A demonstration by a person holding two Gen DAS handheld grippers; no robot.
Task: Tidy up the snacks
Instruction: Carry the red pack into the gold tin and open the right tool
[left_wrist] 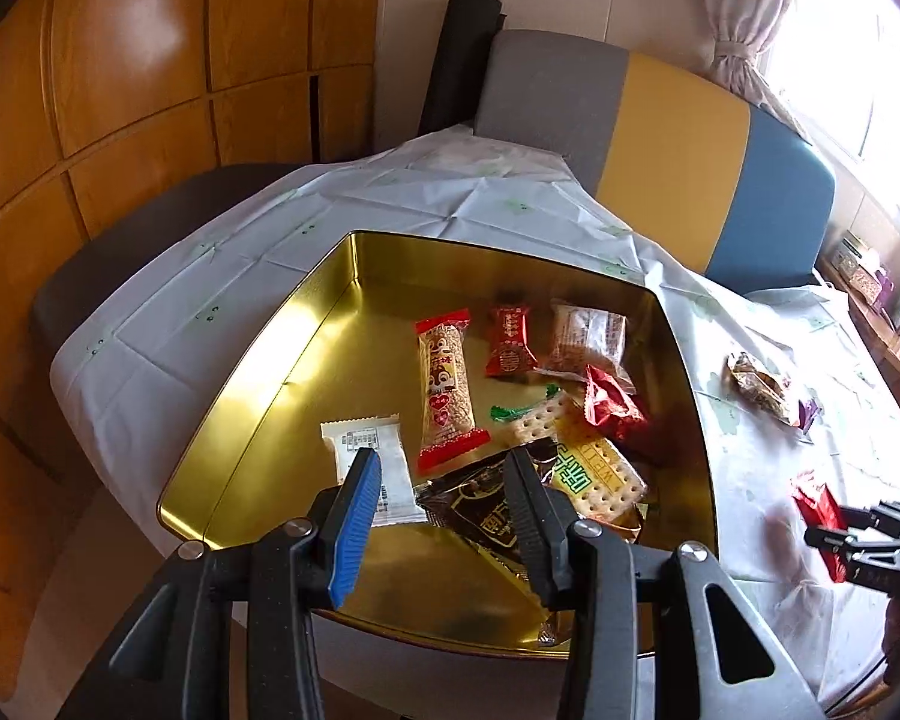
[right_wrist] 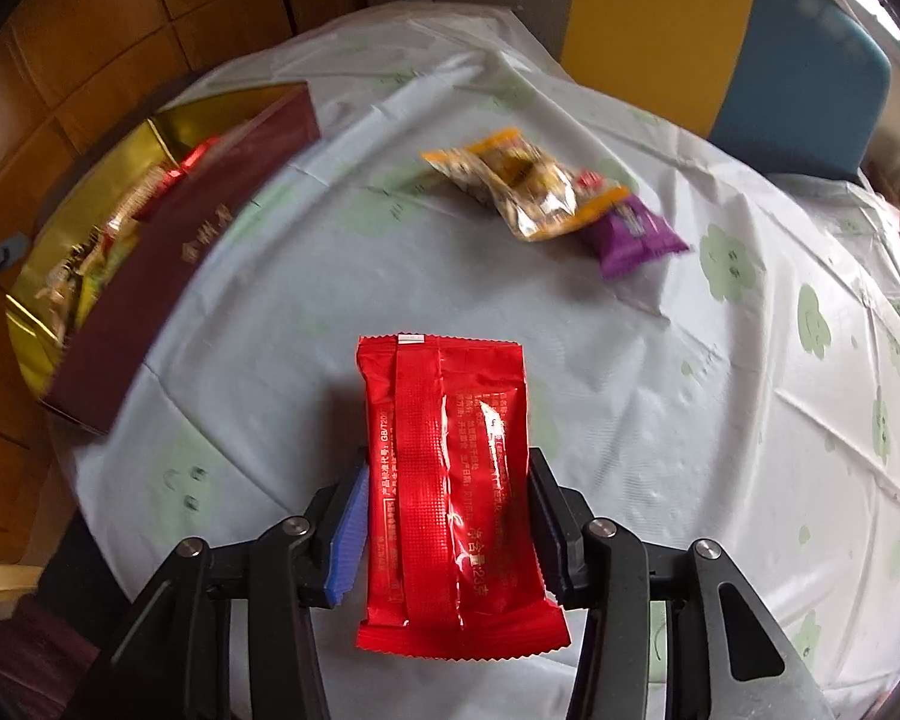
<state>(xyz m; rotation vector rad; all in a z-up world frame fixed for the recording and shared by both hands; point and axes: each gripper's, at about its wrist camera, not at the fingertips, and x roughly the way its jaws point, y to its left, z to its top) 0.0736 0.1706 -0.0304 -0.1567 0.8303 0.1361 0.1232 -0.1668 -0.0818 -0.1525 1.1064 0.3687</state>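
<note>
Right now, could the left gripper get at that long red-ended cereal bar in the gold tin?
Probably yes: the left gripper hangs open over the tin, and the cereal bar lies uncovered just ahead.

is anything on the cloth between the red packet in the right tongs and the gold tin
Nothing visible. The right tongs hold the red packet, and the cloth toward the gold tin is bare. The orange snack and purple snack lie off to the other side.
</note>
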